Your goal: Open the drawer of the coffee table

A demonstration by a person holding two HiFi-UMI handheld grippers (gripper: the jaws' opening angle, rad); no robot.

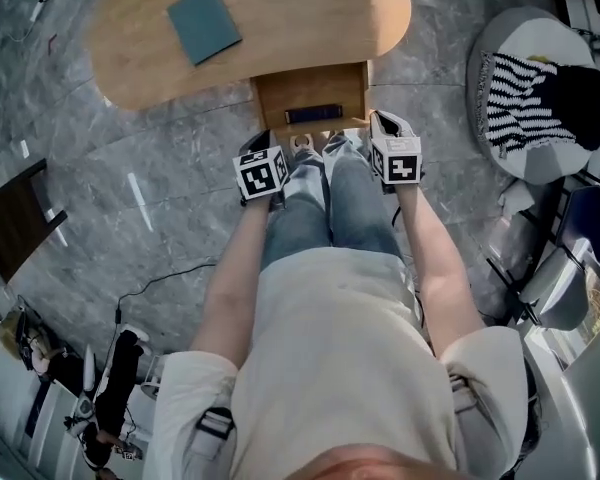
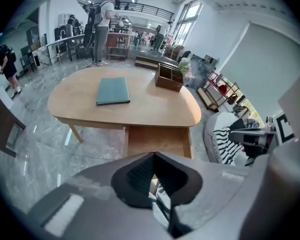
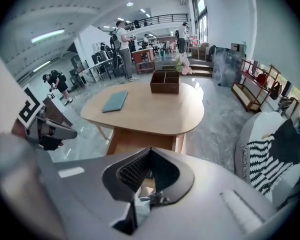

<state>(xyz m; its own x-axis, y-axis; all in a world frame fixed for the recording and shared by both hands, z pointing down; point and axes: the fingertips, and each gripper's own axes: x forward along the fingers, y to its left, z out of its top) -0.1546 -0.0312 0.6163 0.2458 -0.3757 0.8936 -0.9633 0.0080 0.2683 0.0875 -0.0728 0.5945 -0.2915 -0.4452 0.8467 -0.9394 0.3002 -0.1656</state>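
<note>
Cut off, covered, too small
The coffee table (image 1: 300, 38) surface is cropped at the head view's top; the drawer (image 1: 315, 86) holds a dark item (image 1: 312, 114) too small to identify; in both gripper views its front edge is hidden, low centre.

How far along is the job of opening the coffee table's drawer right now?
Done: the drawer stands pulled out from under the coffee table, a dark item lying inside. In hand: nothing; the left gripper and right gripper are both shut, empty and off the drawer. Left: apparently nothing.
</note>
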